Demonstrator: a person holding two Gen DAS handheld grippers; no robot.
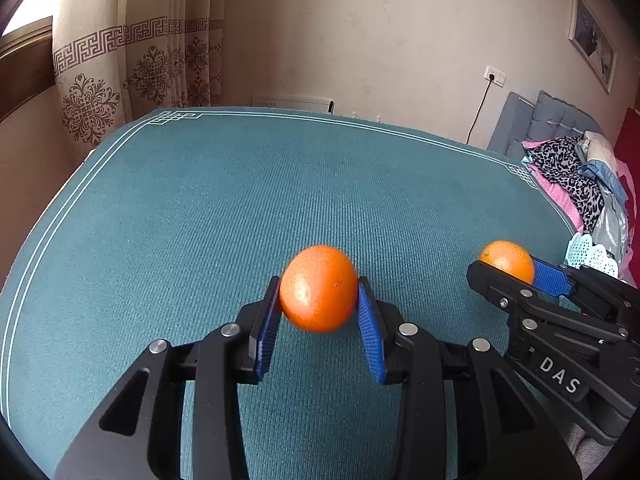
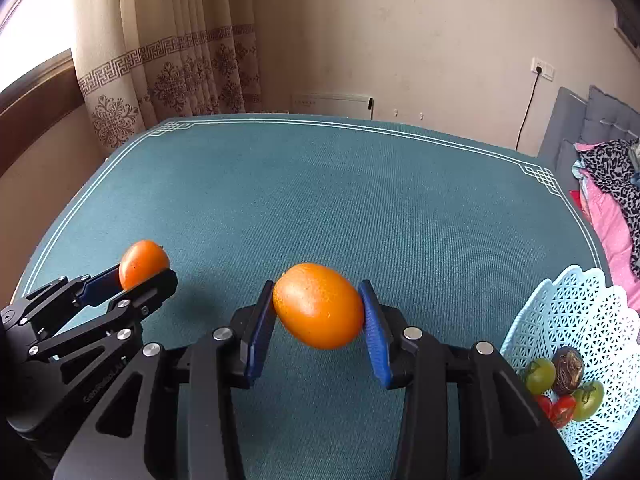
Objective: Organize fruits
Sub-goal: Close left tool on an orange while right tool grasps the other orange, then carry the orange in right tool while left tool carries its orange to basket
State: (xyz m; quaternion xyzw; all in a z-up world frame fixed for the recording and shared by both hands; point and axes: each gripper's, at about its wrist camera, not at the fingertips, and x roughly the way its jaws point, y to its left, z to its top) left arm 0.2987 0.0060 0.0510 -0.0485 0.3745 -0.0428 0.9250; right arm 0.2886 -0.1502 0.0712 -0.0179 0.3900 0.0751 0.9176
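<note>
My left gripper (image 1: 319, 282) is shut on a round orange (image 1: 318, 300), held above the teal tablecloth (image 1: 240, 208). In the same view, at the right, my right gripper (image 1: 510, 270) grips a second orange (image 1: 505, 258). From the right wrist, the right gripper (image 2: 316, 286) has its blue pads (image 2: 374, 332) pressed on both sides of an oval orange (image 2: 318, 312), lifted off the cloth. The left gripper (image 2: 146, 270) with its orange (image 2: 140, 260) appears at the left there. Both fruits hang in the air, side by side.
A light blue lattice basket (image 2: 580, 308) stands at the table's right edge, holding green and red tomatoes (image 2: 540, 376) and a brown fruit (image 2: 568, 364). Clothes are piled on a grey sofa (image 1: 560, 160) to the right. A curtain and wall stand behind.
</note>
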